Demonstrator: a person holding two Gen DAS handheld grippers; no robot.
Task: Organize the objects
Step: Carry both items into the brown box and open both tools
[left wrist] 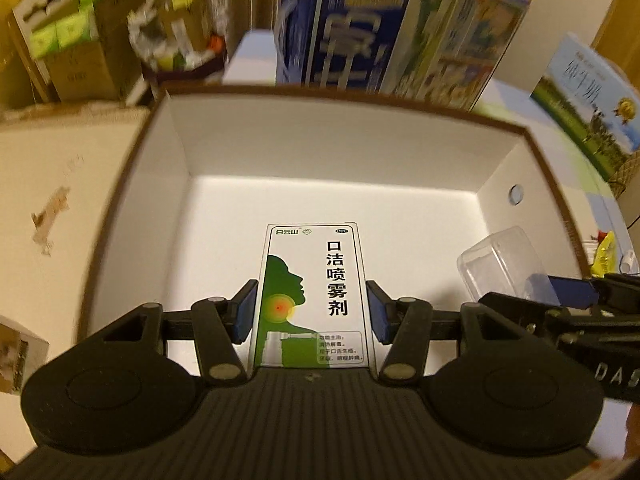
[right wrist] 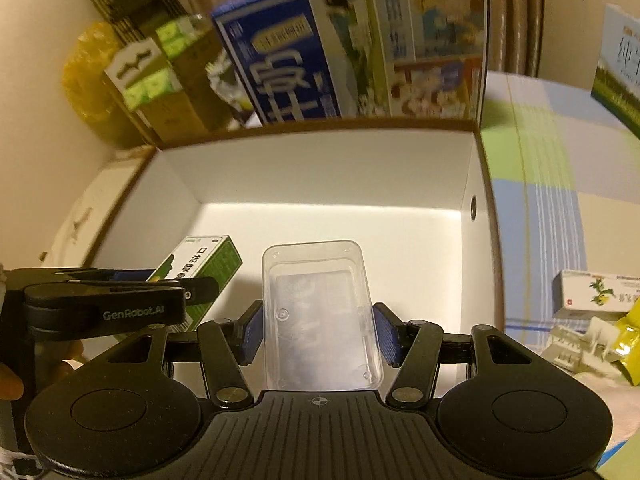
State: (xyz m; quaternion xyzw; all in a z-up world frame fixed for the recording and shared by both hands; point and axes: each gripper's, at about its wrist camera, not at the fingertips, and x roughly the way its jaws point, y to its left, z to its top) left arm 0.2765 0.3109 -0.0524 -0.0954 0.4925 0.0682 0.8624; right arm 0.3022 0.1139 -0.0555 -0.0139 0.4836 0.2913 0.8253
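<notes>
A white and green throat-spray box (left wrist: 312, 280) is clamped between the blue pads of my left gripper (left wrist: 311, 294), which is shut on its long sides. It hangs inside a large open box with white walls (left wrist: 320, 148) and a brown rim. My right gripper (right wrist: 318, 314) is shut on a clear plastic case (right wrist: 320, 320), also held over the floor of the open box (right wrist: 320, 164). Each view shows the other load: the clear case (left wrist: 500, 264) at the right, the spray box (right wrist: 208, 256) at the left. The open box holds nothing else that I can see.
A tall blue milk carton (right wrist: 340, 52) stands right behind the open box. Cardboard boxes with green packs (left wrist: 72, 32) are stacked at the back left. On the checked cloth (right wrist: 540, 160) to the right lie a white medicine box (right wrist: 588, 292) and yellow packets (right wrist: 628, 336).
</notes>
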